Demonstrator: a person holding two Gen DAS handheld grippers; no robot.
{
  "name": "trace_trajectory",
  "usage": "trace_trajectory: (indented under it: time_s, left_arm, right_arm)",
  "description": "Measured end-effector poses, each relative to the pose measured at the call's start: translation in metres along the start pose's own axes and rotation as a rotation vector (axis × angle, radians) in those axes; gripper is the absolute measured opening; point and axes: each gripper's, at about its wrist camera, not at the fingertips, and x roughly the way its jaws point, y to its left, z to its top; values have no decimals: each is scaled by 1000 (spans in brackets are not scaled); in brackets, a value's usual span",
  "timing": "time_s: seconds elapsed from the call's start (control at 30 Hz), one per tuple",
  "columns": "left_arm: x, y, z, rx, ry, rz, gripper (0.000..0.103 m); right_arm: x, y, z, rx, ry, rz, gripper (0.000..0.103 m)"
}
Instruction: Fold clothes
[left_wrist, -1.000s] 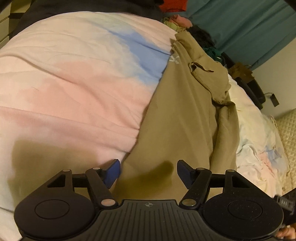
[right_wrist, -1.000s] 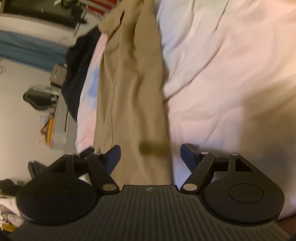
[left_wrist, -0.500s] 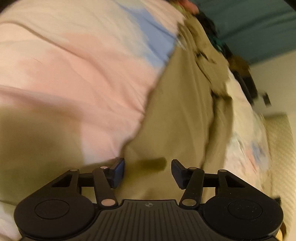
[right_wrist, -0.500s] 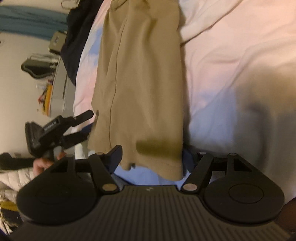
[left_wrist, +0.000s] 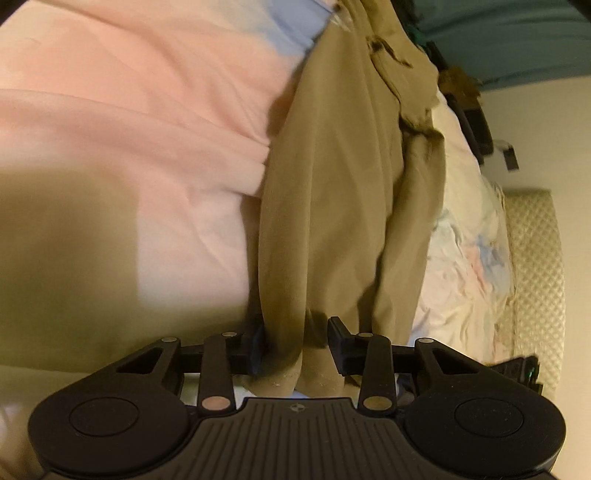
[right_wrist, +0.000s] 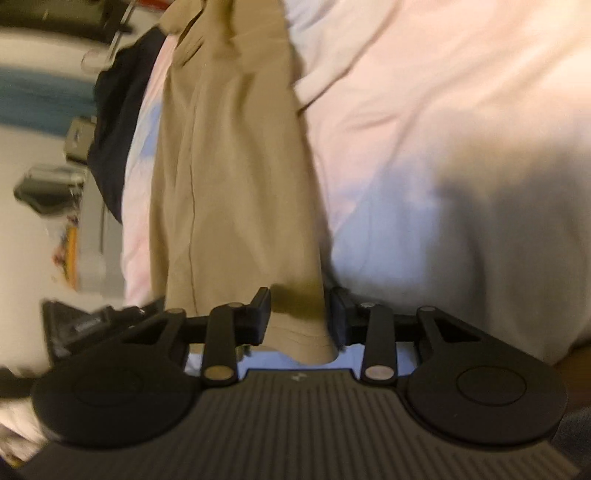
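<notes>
- A tan garment (left_wrist: 332, 192) lies stretched lengthwise across a bed covered by a pink, white and pale blue duvet (left_wrist: 129, 129).
- In the left wrist view, the left gripper (left_wrist: 295, 341) sits at the garment's near end. Its two dark fingers are partly closed, with a bunched fold of the tan cloth between them. The left finger touches the cloth; a small gap shows beside the right finger, so a firm hold cannot be confirmed.
- In the right wrist view, the right gripper (right_wrist: 301, 317) is at the hemmed near edge of the same tan garment (right_wrist: 229, 166). Its fingers are narrowed around the hem, which fills the space between them and hangs just below.
- The garment runs away from both grippers, with a folded collar or flap at its far end.
- A dark garment (right_wrist: 118, 129) lies at the bed's edge, left of the tan one in the right wrist view.
- A teal curtain (left_wrist: 517, 37) hangs in the far background.
- A quilted cream headboard (left_wrist: 535, 277) stands at the right in the left wrist view.
</notes>
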Motion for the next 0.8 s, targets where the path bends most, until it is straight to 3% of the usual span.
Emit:
trace_trajectory:
  time_s: [0.2,0.4,0.47,0.53,0.57,0.7,0.8]
  left_arm:
    - [-13,0,-1,-6,-88,15,43]
    - [0,-12,-4,52,-33,67,41]
    - [3,-20,-6,94,-31,92,22]
    - [3,-24,-8,117,-44,107,12]
    - [1,-25,-9,122,-62,108,9]
    - [-17,-30,-17,128,-170,62,5]
    - [-35,-33,-24,105,-275,-24,4]
  right_arm:
    - [10,6,-12,-40,23,6,41]
    - [9,5,-8,-54,-26,19,41]
    - [10,9,-9,-87,-29,27,33]
    - [12,16,-10,-133,-25,17,14]
    - [12,19,-11,-153,-29,9,13]
    - [-2,20,-8,-176,-75,44,8]
    - [-25,23,-5,-179,-137,117,7]
